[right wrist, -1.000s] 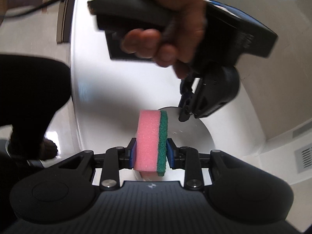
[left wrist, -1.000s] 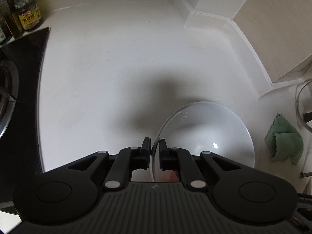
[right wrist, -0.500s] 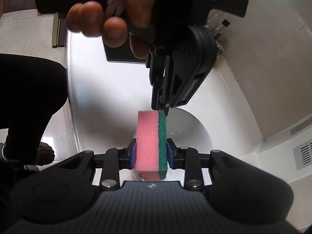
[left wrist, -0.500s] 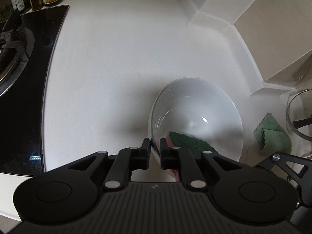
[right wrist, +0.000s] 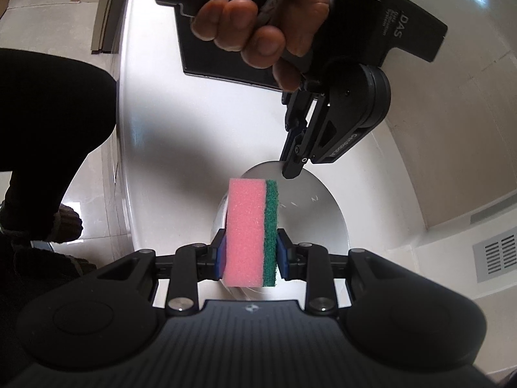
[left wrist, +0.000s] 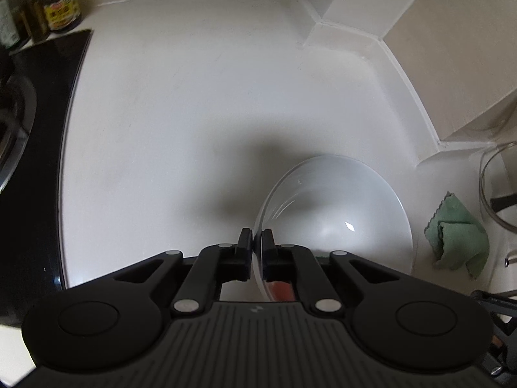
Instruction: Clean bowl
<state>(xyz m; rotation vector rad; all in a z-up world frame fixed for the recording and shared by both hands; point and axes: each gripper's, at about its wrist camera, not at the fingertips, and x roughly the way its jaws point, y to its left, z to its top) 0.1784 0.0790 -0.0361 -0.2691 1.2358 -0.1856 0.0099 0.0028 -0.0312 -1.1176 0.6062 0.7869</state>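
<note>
Black left hand-held gripper [left wrist: 257,242], angled steeply down, is closing on the bowl [left wrist: 336,223] rim.

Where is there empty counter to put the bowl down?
The wide white counter between the black stove and the bowl is bare, back to the wall corner. It is crowded right of the bowl, by the green cloth and glass pot, and at the jars.

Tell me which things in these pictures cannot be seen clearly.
- Sponge: in the left view, only a red bit shows through the bowl, behind the left tool.
- Jar label: too small.
- Glass pot: cut by the right edge.
</note>
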